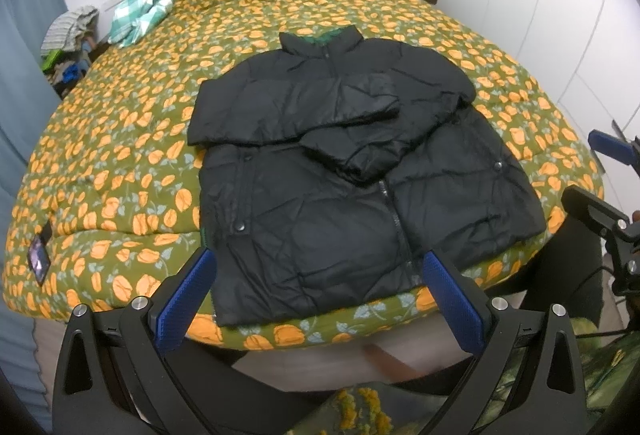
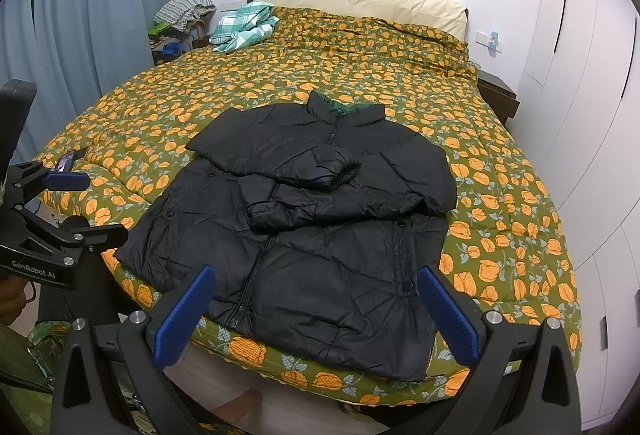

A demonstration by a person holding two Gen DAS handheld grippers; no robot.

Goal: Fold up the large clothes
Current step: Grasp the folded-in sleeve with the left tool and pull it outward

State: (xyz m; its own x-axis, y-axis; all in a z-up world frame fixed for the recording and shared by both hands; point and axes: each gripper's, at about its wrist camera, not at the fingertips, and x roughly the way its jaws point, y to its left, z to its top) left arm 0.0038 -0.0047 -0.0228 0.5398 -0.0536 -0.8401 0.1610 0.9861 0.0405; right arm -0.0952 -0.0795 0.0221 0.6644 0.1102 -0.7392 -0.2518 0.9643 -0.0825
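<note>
Black jacket lying mid-frame on bed, sleeves crossing chest; left hand-held gripper and right hand-held gripper both hovering spread, holding nothing.

Count, both wrist views:
- black puffer jacket: 1, ahead of both grippers, with 2 sleeves folded across its chest.
- bed: 1, with 1 orange-flowered quilt.
- checked cloth: 1, far ahead to the left.
- phone: 1, left of the jacket.
- grippers: 2, left gripper and right gripper, 2 blue pads each.
</note>
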